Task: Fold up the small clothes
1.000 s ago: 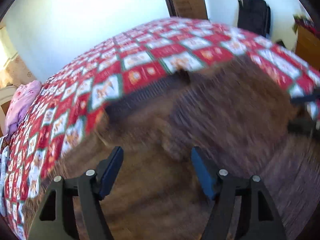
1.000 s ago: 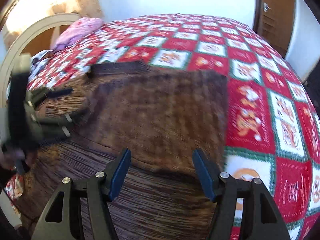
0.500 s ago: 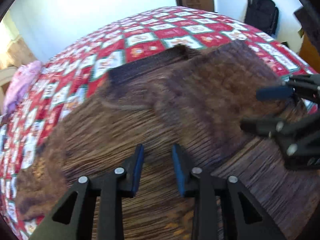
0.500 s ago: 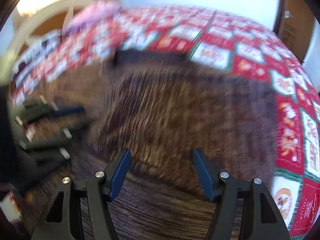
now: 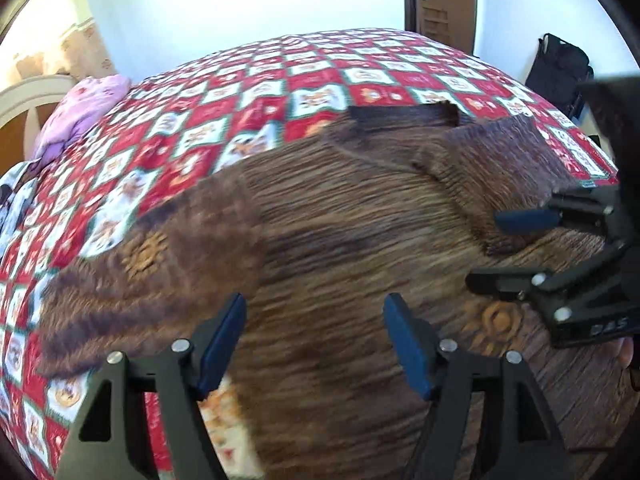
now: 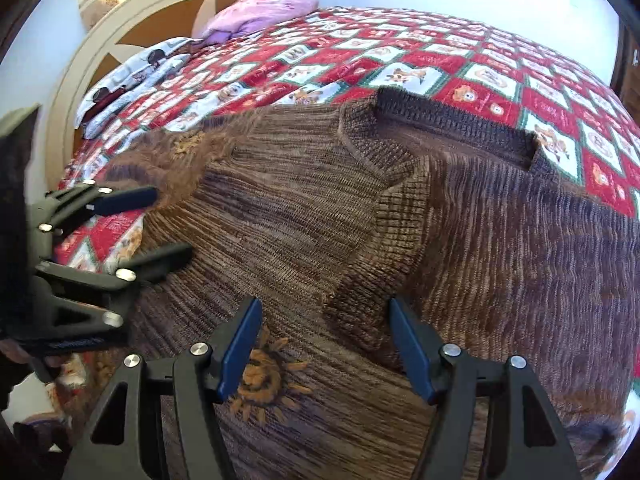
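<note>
With the brown knit sweater (image 6: 304, 216) spread on the patchwork quilt (image 6: 420, 60), one sleeve already lies folded across the body. Left gripper (image 5: 314, 340) and right gripper (image 6: 322, 344) hover wide apart, empty. Judged next: grasp the left-side sleeve and fold it in.

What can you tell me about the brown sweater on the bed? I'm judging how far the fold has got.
The brown sweater is a ribbed knit, streaked light and dark, with a darker ribbed collar and orange flower motifs. It lies spread on the red checked bedspread, collar away from the cameras. One sleeve looks folded across the chest; the other lies out to the left. Both the left gripper and the right gripper are open, over the knit.
</note>
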Demonstrator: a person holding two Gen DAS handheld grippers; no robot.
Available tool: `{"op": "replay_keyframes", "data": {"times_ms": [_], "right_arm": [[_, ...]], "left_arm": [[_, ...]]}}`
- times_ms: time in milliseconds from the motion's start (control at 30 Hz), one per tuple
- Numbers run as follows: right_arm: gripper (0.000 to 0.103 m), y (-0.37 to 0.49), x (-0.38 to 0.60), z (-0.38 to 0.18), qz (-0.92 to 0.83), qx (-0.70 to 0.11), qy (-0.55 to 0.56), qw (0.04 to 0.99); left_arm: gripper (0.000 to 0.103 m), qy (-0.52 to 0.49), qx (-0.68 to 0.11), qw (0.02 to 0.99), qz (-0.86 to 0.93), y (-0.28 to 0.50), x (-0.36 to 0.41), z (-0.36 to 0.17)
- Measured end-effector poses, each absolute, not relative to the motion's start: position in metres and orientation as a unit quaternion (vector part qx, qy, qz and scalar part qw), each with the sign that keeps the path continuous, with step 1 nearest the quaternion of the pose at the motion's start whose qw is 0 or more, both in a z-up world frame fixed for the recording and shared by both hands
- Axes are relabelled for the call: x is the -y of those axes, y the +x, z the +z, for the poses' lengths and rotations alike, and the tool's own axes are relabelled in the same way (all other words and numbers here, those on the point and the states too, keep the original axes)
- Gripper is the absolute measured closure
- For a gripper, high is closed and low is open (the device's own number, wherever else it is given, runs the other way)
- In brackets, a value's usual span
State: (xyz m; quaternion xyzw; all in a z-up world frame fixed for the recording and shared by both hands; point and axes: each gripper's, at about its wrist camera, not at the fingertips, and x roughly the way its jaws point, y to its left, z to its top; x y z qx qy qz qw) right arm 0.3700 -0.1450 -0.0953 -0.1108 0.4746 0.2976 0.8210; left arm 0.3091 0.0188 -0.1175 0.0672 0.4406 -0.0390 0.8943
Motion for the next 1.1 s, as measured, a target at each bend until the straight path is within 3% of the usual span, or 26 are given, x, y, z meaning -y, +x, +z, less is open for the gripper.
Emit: {"op": "replay_keyframes", "data": {"times_ms": [267, 400, 733, 1100], "right_arm": [[0.036, 0.373, 0.148, -0.076, 0.278, -0.442, -0.102, 0.846], [0.035, 0.378, 0.135, -0.089, 0.299, -0.48, -0.088, 0.82], [0.032, 0.351, 0.109, -0.1, 0.3, -0.452, -0.173, 0.822], [0.028, 0.335, 0.115, -0.089, 0.329, -0.434, -0.153, 0.825]], "left_arm": [[0.027, 0.081, -0.43, 0.899, 0.003, 0.297, -0.054, -0.119], [0.027, 0.066, -0.43, 0.9, 0.006, 0.299, -0.062, -0.118], [0.027, 0.053, -0.449, 0.892, 0.022, 0.3, -0.081, -0.13], [0.025, 0.058, -0.443, 0.892, 0.068, 0.287, -0.123, -0.126]]}}
